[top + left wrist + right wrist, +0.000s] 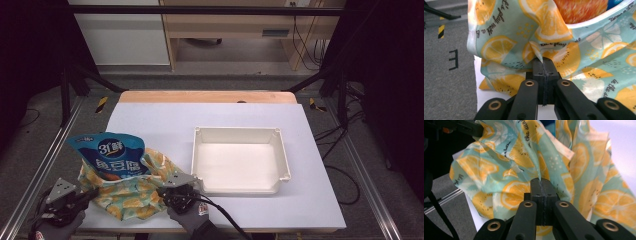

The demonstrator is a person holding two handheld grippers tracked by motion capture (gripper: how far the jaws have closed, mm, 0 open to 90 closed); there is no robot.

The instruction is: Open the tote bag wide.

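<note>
**At the table's near-left corner: both grippers pinching the lemon-print bag**

On the table (250, 107), a pale sheet is covering most of the top, with a strip of wood showing along the far edge. A white tray (283, 155) is sitting right of centre, well apart from the table's edges, and its near-left corner is lying just beside the right gripper.

The lemon-print bag (125, 197) is resting at the near-left corner of the table, slumping open at the top. A blue snack packet (112, 152) is standing upright inside it, its upper half rising above the cloth rim.

The left gripper (92, 192) is holding the bag's left side; in the left gripper view its jaws are pressing together on a fold of the cloth (536, 50). The right gripper (161, 191) is holding the bag's right side; in the right gripper view its jaws are likewise pinching a ridge of the fabric (539, 173). A gloved hand (192, 220) is gripping the right gripper from below.
</note>
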